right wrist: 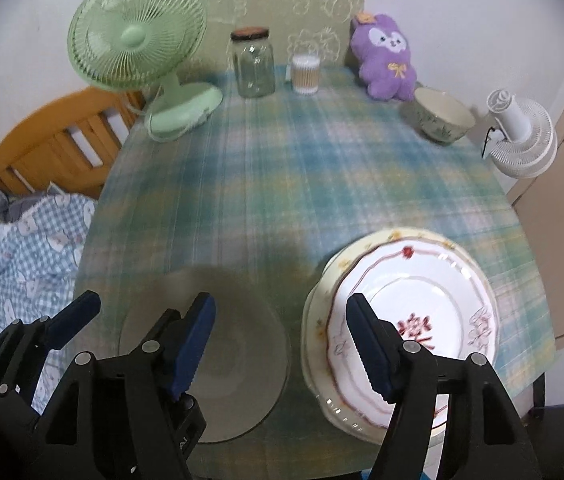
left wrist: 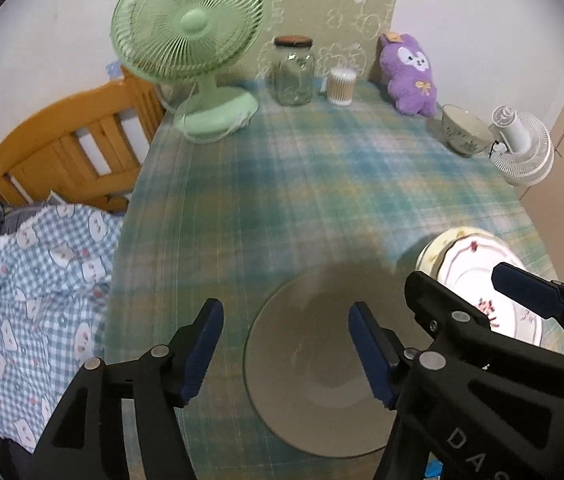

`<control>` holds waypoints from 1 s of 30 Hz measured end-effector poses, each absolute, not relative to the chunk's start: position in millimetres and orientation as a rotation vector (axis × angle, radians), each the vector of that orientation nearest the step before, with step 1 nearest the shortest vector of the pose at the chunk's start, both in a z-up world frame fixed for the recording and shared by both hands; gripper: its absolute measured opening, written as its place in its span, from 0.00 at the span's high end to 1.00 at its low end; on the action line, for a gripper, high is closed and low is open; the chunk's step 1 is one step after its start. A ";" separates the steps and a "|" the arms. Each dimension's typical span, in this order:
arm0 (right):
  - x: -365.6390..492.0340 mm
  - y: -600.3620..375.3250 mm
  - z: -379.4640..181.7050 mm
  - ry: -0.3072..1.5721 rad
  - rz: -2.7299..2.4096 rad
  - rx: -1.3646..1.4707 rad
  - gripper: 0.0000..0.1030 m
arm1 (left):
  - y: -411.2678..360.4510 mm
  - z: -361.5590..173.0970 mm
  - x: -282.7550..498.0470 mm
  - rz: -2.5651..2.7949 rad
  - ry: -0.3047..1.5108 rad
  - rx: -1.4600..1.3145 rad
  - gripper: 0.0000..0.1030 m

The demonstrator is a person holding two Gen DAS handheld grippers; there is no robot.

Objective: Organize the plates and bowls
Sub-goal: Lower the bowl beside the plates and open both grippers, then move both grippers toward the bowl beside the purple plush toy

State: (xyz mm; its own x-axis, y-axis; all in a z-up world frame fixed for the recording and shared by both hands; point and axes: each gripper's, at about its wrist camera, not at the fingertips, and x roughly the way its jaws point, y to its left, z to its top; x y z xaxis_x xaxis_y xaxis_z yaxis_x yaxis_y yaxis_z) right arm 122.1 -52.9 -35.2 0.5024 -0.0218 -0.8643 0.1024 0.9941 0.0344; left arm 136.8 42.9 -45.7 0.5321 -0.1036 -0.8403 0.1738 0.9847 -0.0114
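A plain grey plate lies on the plaid tablecloth near the front edge. My left gripper hangs open above its left rim, nothing between the fingers. To the right, a white plate with red trim sits on a cream plate. My right gripper is open and empty above the gap between the grey plate and this stack. Its right finger overlaps the white plate's left edge. A green-patterned bowl stands upright at the back right.
Along the back stand a green desk fan, a glass jar, a cotton swab tub and a purple plush. A small white fan sits off the right edge. A wooden bed frame and checked bedding lie left.
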 end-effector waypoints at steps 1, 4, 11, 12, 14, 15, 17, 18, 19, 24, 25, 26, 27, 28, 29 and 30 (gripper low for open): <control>123.5 -56.6 -31.2 1.036 -0.076 0.086 0.31 | 40.1 -42.7 138.2 -0.165 0.992 0.079 0.31; 131.1 -72.2 -19.1 1.020 -0.071 0.086 0.31 | 25.5 -31.9 143.6 -0.158 0.973 0.076 0.31; 152.6 -121.0 4.9 0.973 -0.033 0.071 0.31 | -24.2 -11.3 163.1 -0.115 0.950 0.054 0.30; 157.5 -130.3 8.3 0.971 -0.022 0.071 0.31 | -30.3 -8.9 165.5 -0.105 0.947 0.051 0.30; 167.4 -149.5 15.9 0.960 -0.001 0.063 0.31 | -47.8 -1.3 172.0 -0.078 0.933 0.046 0.30; 172.0 -157.4 18.8 0.955 0.006 0.057 0.31 | -54.5 1.2 174.6 -0.067 0.927 0.043 0.30; 181.9 -175.9 24.3 0.942 0.023 0.048 0.31 | -71.9 6.9 182.5 -0.045 0.919 0.028 0.30; 186.2 -183.1 26.8 0.938 0.028 0.045 0.31 | -78.8 8.4 185.1 -0.037 0.917 0.022 0.30; 190.8 -191.7 28.6 0.935 0.034 0.040 0.31 | -86.3 9.9 187.9 -0.029 0.913 0.020 0.30; 213.9 -232.6 33.3 0.913 0.061 0.021 0.31 | -128.3 13.6 207.3 0.005 0.890 0.002 0.31; 218.8 -240.7 33.8 0.910 0.062 0.019 0.31 | -136.2 13.3 210.3 0.007 0.888 0.001 0.31; 222.8 -247.2 34.2 0.909 0.062 0.018 0.31 | -145.9 12.6 215.6 0.010 0.888 -0.002 0.31; 228.7 -256.6 34.8 0.909 0.062 0.018 0.31 | -152.2 11.9 219.3 0.009 0.888 -0.002 0.31; 233.0 -263.8 34.9 0.906 0.060 0.019 0.31 | -161.0 11.2 224.3 0.008 0.885 0.001 0.31; 237.1 -271.4 34.3 0.903 0.059 0.023 0.31 | -169.0 10.3 228.7 0.008 0.882 0.006 0.31; 243.0 -281.6 32.9 0.900 0.056 0.029 0.31 | -176.9 9.0 234.3 0.008 0.881 0.011 0.31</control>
State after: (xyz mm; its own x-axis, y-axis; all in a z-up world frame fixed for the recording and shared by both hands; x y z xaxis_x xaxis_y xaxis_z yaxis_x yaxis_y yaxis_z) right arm 243.0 -281.6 32.9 0.6199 0.0609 -0.7823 -0.0369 0.9981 0.0485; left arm 234.3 -176.9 9.0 0.6364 0.0111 -0.7712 -0.0023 0.9999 0.0125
